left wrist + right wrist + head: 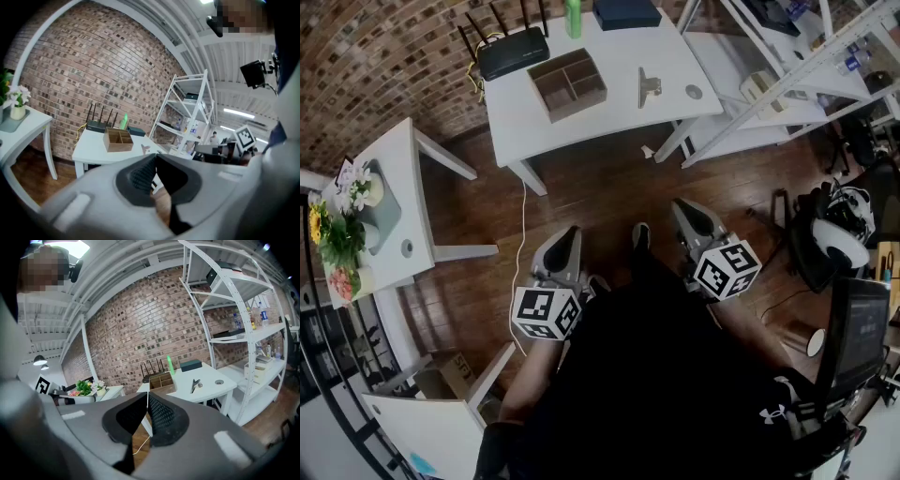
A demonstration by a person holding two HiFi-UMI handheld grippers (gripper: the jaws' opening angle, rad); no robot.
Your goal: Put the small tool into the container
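Both grippers hang low near the person's body, above the dark wooden floor and well apart from the white tabletop on the far side. The left gripper has its jaws together with nothing between them, and the right gripper is closed and empty as well. The small silver metal tool lies flat on the tabletop, just right of the brown wooden container with compartments, not touching it. I judge the tool to be light, stiff and rather smooth, so it can slip or turn. The best hold seems to be across its long narrow part, near the middle, with the jaws coming from above.
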